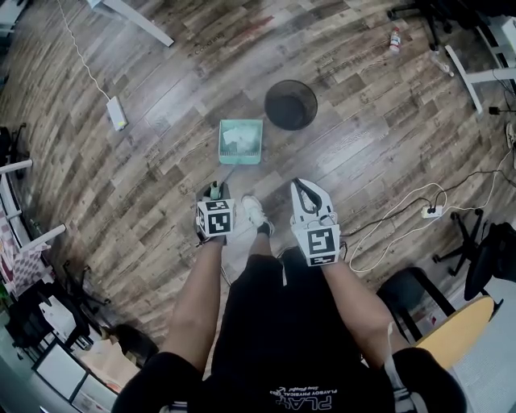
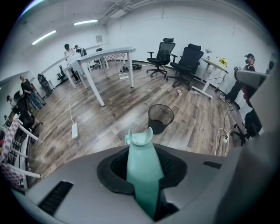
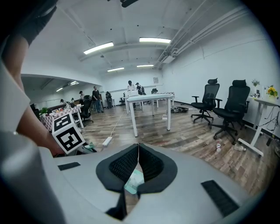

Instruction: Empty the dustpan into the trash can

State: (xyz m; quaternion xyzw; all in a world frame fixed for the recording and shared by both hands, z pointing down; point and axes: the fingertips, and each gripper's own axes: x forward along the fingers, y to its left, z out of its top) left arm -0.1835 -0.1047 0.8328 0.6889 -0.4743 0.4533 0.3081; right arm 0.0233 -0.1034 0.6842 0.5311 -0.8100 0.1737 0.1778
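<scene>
A teal dustpan [image 1: 240,141] lies on the wooden floor, its long handle [image 1: 226,172] running back toward me. My left gripper [image 1: 214,192] is shut on the top of that handle [image 2: 142,175], which fills the gap between the pads in the left gripper view. Just beyond the pan stands the black mesh trash can [image 1: 291,104] [image 2: 160,118], upright and apart from it. My right gripper [image 1: 303,188] [image 3: 138,148] hovers to the right of the handle, shut with nothing in it. Part of the dustpan [image 3: 133,181] shows below its jaws.
A white power strip [image 1: 117,113] and cable lie at the left, and a second strip [image 1: 433,211] with looping cables at the right. A bottle [image 1: 394,39] lies beyond the can. White table legs [image 1: 137,20], office chairs [image 2: 189,61] and people [image 2: 27,89] stand around.
</scene>
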